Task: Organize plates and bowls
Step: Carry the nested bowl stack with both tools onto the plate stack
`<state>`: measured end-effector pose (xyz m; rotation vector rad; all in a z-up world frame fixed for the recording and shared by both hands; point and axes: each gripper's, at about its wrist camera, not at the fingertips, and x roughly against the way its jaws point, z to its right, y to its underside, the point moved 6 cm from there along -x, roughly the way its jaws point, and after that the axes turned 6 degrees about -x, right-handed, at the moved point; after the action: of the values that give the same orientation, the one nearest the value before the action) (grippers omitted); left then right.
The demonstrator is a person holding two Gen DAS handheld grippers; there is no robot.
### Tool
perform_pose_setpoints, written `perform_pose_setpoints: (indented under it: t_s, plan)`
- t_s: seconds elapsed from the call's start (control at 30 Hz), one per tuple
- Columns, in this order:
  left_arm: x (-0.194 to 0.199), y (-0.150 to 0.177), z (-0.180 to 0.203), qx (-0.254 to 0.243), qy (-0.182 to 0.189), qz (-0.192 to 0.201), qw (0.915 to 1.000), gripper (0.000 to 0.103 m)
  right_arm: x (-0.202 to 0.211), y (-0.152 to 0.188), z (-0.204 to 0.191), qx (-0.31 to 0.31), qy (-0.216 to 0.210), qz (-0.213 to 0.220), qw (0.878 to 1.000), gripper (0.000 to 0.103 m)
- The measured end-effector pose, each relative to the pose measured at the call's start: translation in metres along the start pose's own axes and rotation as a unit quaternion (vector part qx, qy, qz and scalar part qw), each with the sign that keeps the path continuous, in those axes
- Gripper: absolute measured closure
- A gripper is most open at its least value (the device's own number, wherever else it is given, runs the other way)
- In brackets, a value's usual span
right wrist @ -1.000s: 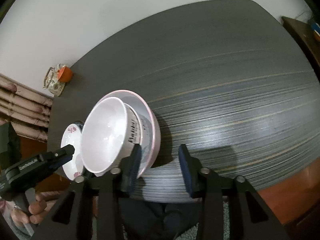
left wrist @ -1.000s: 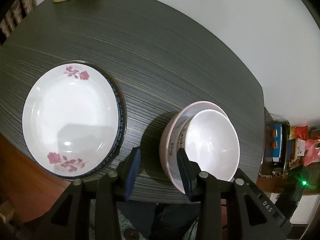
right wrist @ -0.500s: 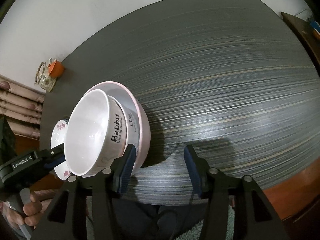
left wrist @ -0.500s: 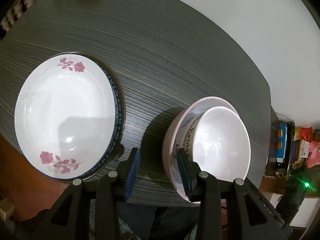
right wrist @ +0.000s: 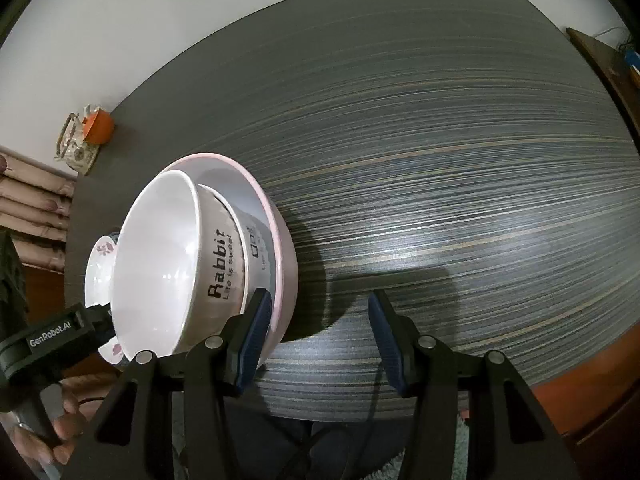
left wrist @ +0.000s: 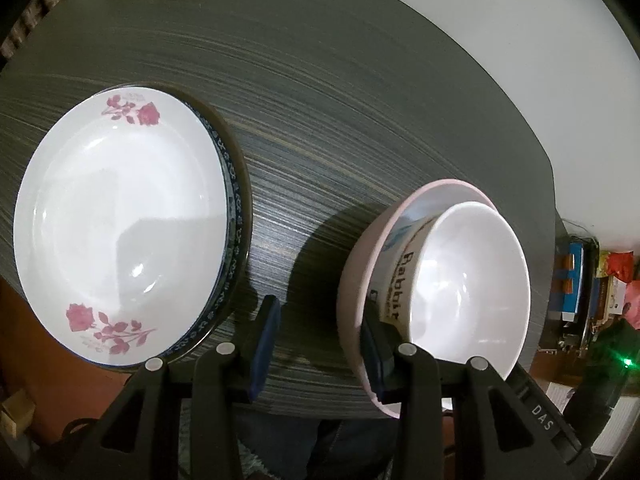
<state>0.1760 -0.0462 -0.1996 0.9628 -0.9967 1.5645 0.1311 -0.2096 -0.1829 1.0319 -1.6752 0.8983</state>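
Two stacks sit on the dark striped tabletop [left wrist: 360, 92], both toward its near edge. Left: a white shallow plate with pink roses [left wrist: 120, 224], laid on a dark blue-patterned plate [left wrist: 236, 216] of which only the rim shows. Right: a white ceramic bowl lettered "Rabbit" [right wrist: 160, 264], nested w/ at least one more lettered bowl inside a wide pale-pink bowl [right wrist: 286, 264]. Like sits w/ like, so the sorting looks largely done; the bowl stack leans a bit toward the plates, prob. because the inner bowls don't seat flat.

Left gripper [left wrist: 320, 344] points steeply down at the gap between the stacks. Its jaws are partly apart and pinch nothing: one pad is over bare tabletop, the other is right at the pink bowl's outer wall. Touching or just short, can't tell from this angle. Right gripper [right wrist: 316, 340] mirrors it on the stack's other side, jaws parted w/ nothing between, one pad at the pink rim. Likely both are bracketing the bowl stack to steady or shift it.

Hidden or unclear: the lower plate's face, the second bowl's full lettering, how many bowls are nested. The small orange cup [right wrist: 98, 126] beside a floral container [right wrist: 76, 148] at the far corner is too small to read.
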Motion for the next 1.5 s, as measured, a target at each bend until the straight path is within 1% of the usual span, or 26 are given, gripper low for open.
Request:
perform_pose_setpoints:
  t_s: [0.3, 0.37, 0.43, 0.5, 0.57, 0.6, 0.63, 0.7, 0.77, 0.8, 0.83, 0.87, 1.17, 1.23, 1.5]
  plan:
    - [-0.008, -0.004, 0.005, 0.000, -0.001, 0.000, 1.0000, 0.064, -0.008, -0.004, -0.001, -0.002, 0.002, -0.008, 1.000, 0.056]
    - [-0.007, -0.006, 0.005, -0.003, 0.000, 0.004, 1.0000, 0.066, -0.007, -0.005, 0.001, -0.003, -0.001, -0.009, 1.000, 0.056]
    - [-0.007, -0.006, 0.003, -0.002, 0.002, 0.006, 1.0000, 0.066, -0.006, -0.005, 0.002, -0.005, -0.003, -0.009, 1.000, 0.058]
    - [-0.008, -0.007, 0.004, -0.004, 0.005, 0.008, 1.0000, 0.067, -0.005, -0.005, 0.001, -0.001, -0.005, -0.008, 1.000, 0.063]
    - [-0.005, -0.011, -0.001, -0.008, 0.016, 0.008, 0.9998, 0.076, -0.004, -0.005, 0.000, 0.000, -0.009, -0.007, 1.000, 0.068]
    - [-0.005, -0.012, -0.002, -0.009, 0.020, 0.008, 0.9997, 0.078, -0.004, -0.004, -0.002, 0.001, -0.013, -0.007, 1.000, 0.073]
    - [-0.005, -0.013, 0.000, -0.012, 0.023, 0.008, 0.9996, 0.082, -0.003, -0.004, -0.003, 0.001, -0.018, -0.007, 1.000, 0.075]
    - [-0.005, -0.015, 0.002, -0.018, 0.023, 0.010, 0.9995, 0.085, -0.002, -0.003, -0.005, 0.003, -0.022, -0.006, 1.000, 0.082]
    - [-0.006, -0.016, 0.005, -0.024, 0.027, 0.012, 0.9993, 0.092, -0.002, -0.003, -0.010, 0.006, -0.027, -0.004, 1.000, 0.087]
    - [-0.005, -0.016, 0.006, -0.027, 0.029, 0.014, 0.9991, 0.093, -0.002, -0.002, -0.012, 0.007, -0.029, -0.004, 1.000, 0.088]
    - [-0.005, -0.016, 0.009, -0.031, 0.028, 0.015, 0.9990, 0.096, -0.001, -0.002, -0.012, 0.007, -0.028, -0.003, 1.000, 0.088]
    - [-0.005, -0.016, 0.010, -0.035, 0.023, 0.017, 0.9990, 0.096, -0.001, -0.002, -0.012, 0.006, -0.029, -0.003, 1.000, 0.088]
    - [-0.003, -0.014, 0.011, -0.039, 0.016, 0.024, 0.9988, 0.096, 0.003, -0.002, -0.008, 0.003, -0.029, 0.001, 1.000, 0.088]
    - [-0.002, -0.012, 0.013, -0.043, 0.015, 0.024, 0.9987, 0.096, 0.000, -0.002, -0.015, 0.004, -0.028, 0.002, 1.000, 0.088]
    - [0.001, -0.012, 0.017, -0.052, 0.013, 0.030, 0.9981, 0.096, -0.001, 0.000, -0.020, 0.013, -0.022, 0.009, 1.000, 0.088]
